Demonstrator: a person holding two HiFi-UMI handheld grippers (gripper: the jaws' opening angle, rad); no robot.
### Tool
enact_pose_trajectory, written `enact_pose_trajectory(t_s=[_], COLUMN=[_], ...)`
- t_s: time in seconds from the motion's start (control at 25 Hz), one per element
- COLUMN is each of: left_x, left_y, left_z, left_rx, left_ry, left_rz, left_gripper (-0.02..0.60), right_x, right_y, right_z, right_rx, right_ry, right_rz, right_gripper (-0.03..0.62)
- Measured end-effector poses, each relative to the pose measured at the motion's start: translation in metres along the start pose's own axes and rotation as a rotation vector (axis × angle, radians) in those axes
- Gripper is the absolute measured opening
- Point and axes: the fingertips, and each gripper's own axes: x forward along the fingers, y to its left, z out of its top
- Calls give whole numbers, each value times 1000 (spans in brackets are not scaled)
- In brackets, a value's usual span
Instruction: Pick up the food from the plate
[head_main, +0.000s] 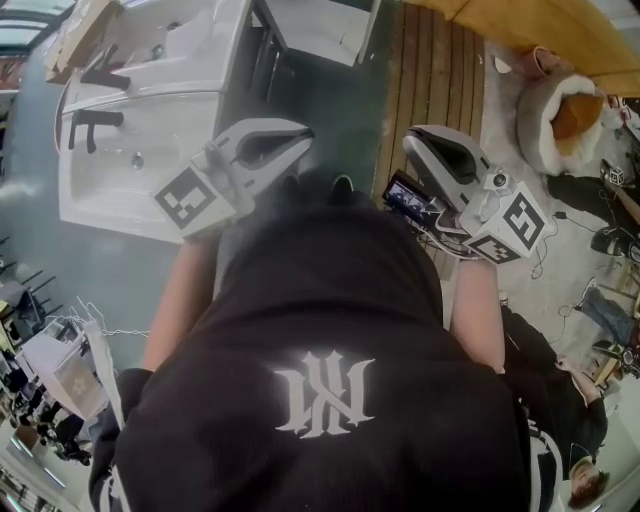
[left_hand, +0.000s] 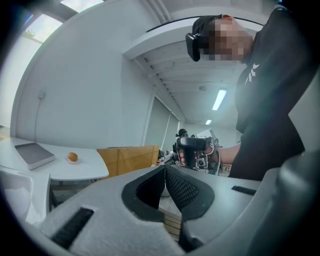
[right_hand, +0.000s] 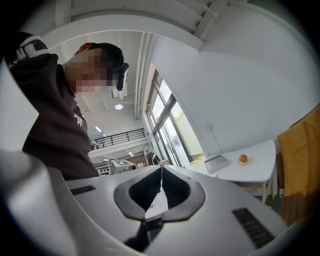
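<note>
A small round orange food (left_hand: 73, 157) lies on a little plate on a white table (left_hand: 60, 170), far off at the left of the left gripper view. In the right gripper view the same food (right_hand: 243, 158) sits on that table (right_hand: 250, 172) at the right. Neither gripper is near it. My left gripper (left_hand: 165, 168) is shut with nothing between its pads. My right gripper (right_hand: 161, 168) is also shut and empty. In the head view both are held up in front of my chest, the left gripper (head_main: 300, 143) and the right gripper (head_main: 415, 145) tip to tip with a gap between them.
A grey tablet-like slab (left_hand: 34, 154) lies on the table beside the plate, and the slab (right_hand: 216, 163) shows in the right gripper view too. A yellow-brown panel (left_hand: 127, 157) stands by the table. Wooden boards (head_main: 430, 80), a round cushion (head_main: 560, 110) and cables lie on the floor.
</note>
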Motion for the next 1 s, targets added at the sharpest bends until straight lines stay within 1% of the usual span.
enact_pose_trajectory(t_s=[0.2, 0.4, 0.52, 0.64, 0.8, 1.0], left_x=[3, 11, 18, 29, 36, 40], left_y=[22, 48, 84, 129, 187, 247], left_z=[4, 8, 16, 23, 32, 53], left_rx=[0, 9, 19, 34, 28, 52], left_ry=[-12, -15, -27, -22, -23, -19], left_rz=[31, 15, -17, -53, -93, -137], left_gripper=[6, 6, 6, 6, 6, 6], right_x=[1, 11, 32, 55, 84, 121], right_y=[-22, -41, -65, -96, -139, -181], right_z=[-7, -2, 3, 12, 25, 54], right_rx=[41, 15, -5, -12, -20, -18], right_ry=[1, -8, 1, 0, 2, -11], right_rz=[6, -23, -62, -107, -185, -262], right_gripper=[3, 3, 4, 3, 3, 4])
